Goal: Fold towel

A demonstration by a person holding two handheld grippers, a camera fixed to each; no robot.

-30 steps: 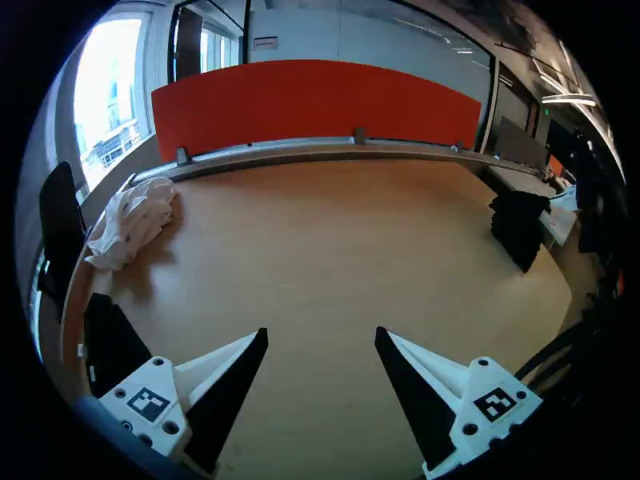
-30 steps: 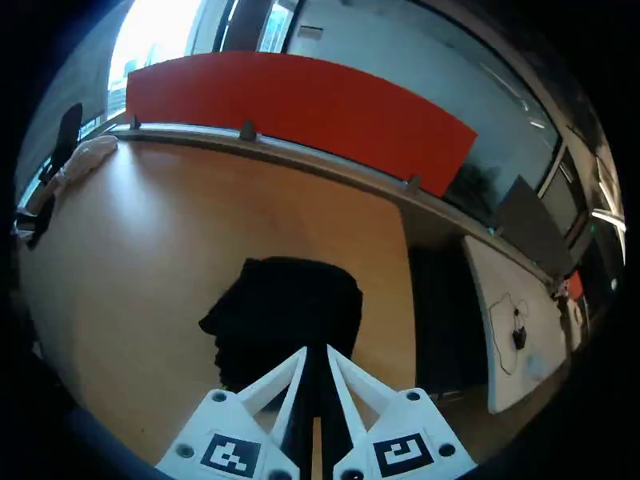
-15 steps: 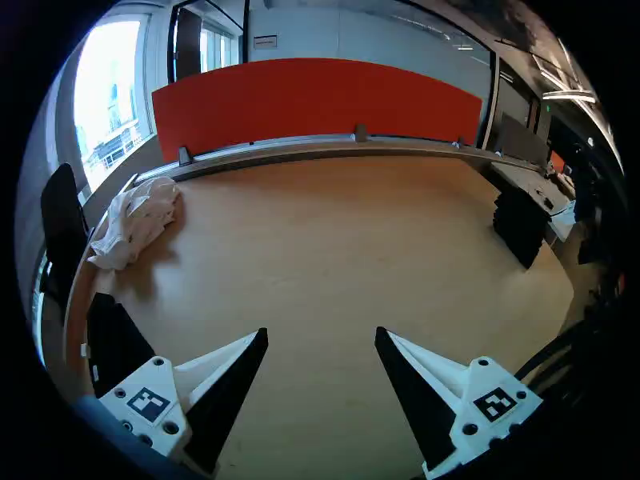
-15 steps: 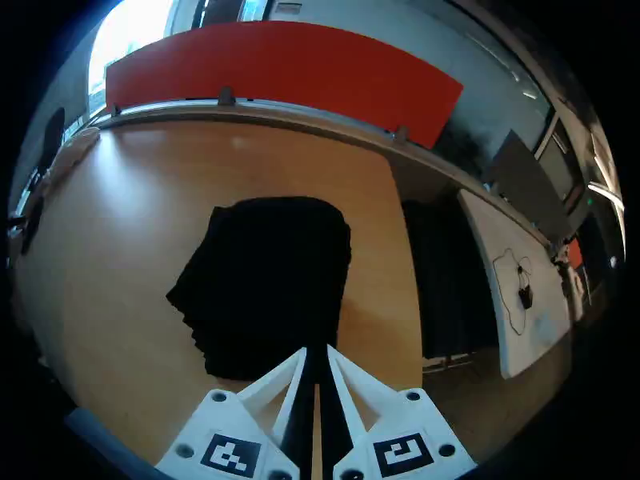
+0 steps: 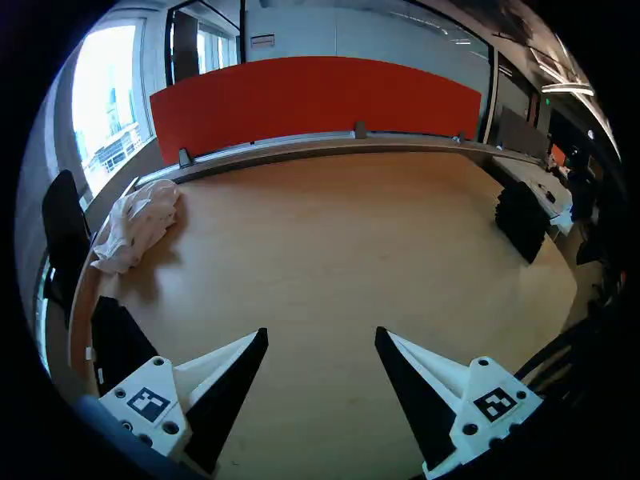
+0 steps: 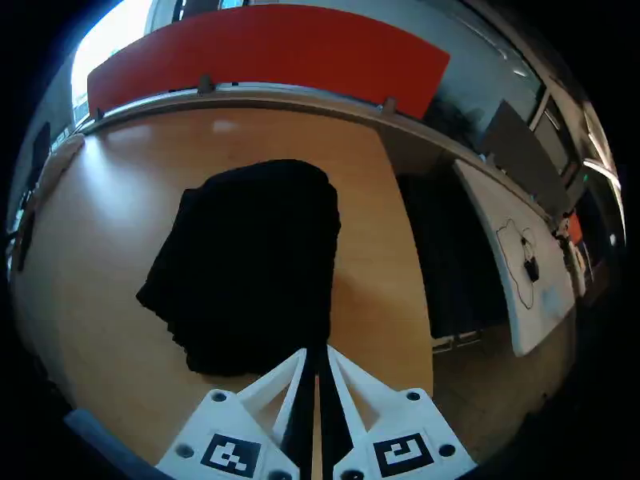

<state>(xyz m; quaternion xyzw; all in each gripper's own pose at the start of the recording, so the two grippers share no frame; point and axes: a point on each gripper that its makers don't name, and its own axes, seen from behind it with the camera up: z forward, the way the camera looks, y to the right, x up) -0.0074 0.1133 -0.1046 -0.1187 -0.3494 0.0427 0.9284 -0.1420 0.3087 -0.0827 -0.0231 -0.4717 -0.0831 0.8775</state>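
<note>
The left gripper is hovering over the wooden table with its jaws spread wide. A crumpled white cloth is lying near the table's far left corner, in front of a red divider. The right gripper is pointing at a black towel, which is sitting bunched on the table near its right edge. Its jaws are pressing together, the tips just at the towel's near edge; whether they are touching it is unclear.

Prob. an office: long desk w/ red divider, big windows.
</note>
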